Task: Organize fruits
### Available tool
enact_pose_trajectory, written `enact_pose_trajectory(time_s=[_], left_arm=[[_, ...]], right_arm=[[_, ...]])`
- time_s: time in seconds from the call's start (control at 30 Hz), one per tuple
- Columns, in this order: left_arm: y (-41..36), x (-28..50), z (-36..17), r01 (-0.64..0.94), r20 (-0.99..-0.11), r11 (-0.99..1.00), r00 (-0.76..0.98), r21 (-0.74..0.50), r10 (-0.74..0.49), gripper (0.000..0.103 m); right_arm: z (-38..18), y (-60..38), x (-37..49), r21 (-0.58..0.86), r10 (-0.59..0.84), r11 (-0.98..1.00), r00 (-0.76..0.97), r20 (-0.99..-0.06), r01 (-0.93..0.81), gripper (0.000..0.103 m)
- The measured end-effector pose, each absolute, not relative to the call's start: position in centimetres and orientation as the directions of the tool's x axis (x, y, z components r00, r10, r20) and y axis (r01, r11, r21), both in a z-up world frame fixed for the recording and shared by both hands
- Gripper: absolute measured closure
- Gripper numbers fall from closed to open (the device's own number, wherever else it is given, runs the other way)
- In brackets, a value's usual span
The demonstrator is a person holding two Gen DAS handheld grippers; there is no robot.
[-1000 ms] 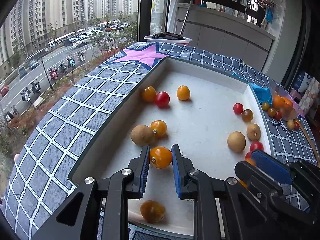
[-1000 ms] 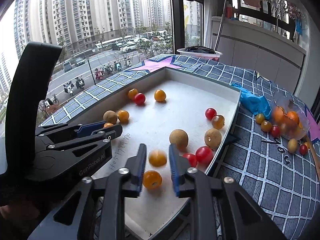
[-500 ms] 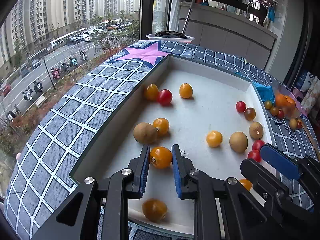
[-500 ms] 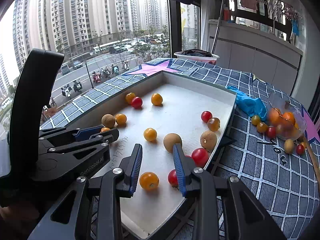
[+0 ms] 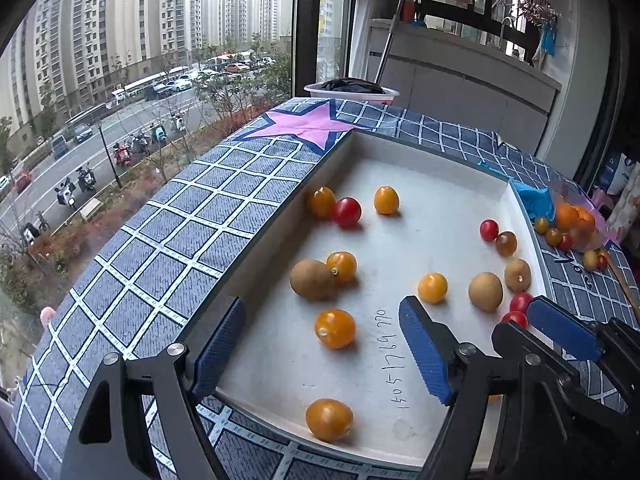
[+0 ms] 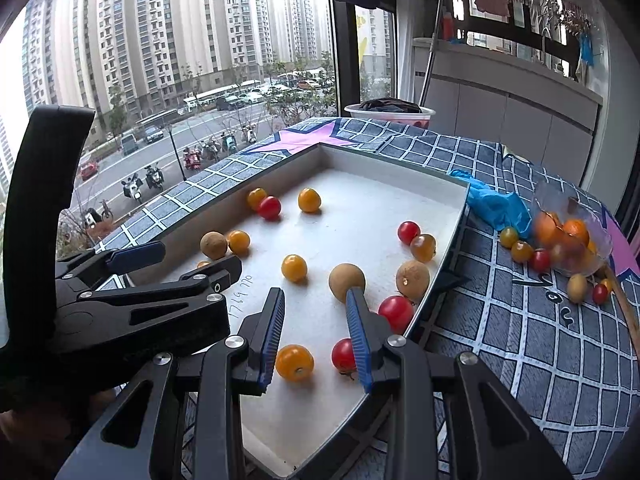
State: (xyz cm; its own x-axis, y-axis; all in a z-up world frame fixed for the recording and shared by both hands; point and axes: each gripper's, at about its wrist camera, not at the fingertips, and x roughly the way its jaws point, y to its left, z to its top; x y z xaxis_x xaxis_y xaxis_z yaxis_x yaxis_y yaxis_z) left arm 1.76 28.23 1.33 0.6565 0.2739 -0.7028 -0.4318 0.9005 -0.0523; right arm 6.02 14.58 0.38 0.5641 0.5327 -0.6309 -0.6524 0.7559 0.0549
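A white tray [image 5: 440,184] on the checked cloth holds several orange and red cherry tomatoes and brown longans. My left gripper [image 5: 320,312] hangs over the tray's near left corner and its jaws are opening. An orange tomato [image 5: 335,328] lies on the tray floor between them, touching neither pad. My right gripper [image 6: 315,296] is open over the tray's near right part. Low between its fingers lie another orange tomato [image 6: 294,363] and a red tomato [image 6: 344,354], both resting on the tray [image 6: 360,160]. A longan [image 6: 347,277] sits just past its right fingertip.
A clear bag of oranges [image 6: 568,236] and a blue glove [image 6: 496,204] lie on the cloth right of the tray, with loose tomatoes around them. A pink basin [image 5: 352,90] stands beyond the table. The window runs along the left side.
The left jaws, shut on an orange tomato before, have sprung wide and the tomato rests on the tray. The right jaws spread a little; the orange tomato between them now lies further up the tray.
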Motion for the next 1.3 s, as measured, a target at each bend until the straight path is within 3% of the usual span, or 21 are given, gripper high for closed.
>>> enact_pose_trajectory(time_s=[0.33,0.63,1.3], left_arm=[[28.15,1.71,1.22,-0.435,-0.706,0.9,0.649,-0.038,0.284,0.023],[28.61,1.75,0.95,-0.445,-0.716,0.894,0.641,-0.054,0.276,0.023],[28.79,1.87,0.95,-0.45,-0.718,0.892,0.636,-0.047,0.283,0.023]], right_arm=[[0.54,14.51,5.86,0.05,0.535,0.757,0.574,-0.62,-0.652,0.066],[0.59,14.48,5.75,0.047,0.537,0.756,0.577,-0.616,-0.653,0.057],[0.61,14.49,5.71,0.045,0.537,0.756,0.58,-0.613,-0.653,0.055]])
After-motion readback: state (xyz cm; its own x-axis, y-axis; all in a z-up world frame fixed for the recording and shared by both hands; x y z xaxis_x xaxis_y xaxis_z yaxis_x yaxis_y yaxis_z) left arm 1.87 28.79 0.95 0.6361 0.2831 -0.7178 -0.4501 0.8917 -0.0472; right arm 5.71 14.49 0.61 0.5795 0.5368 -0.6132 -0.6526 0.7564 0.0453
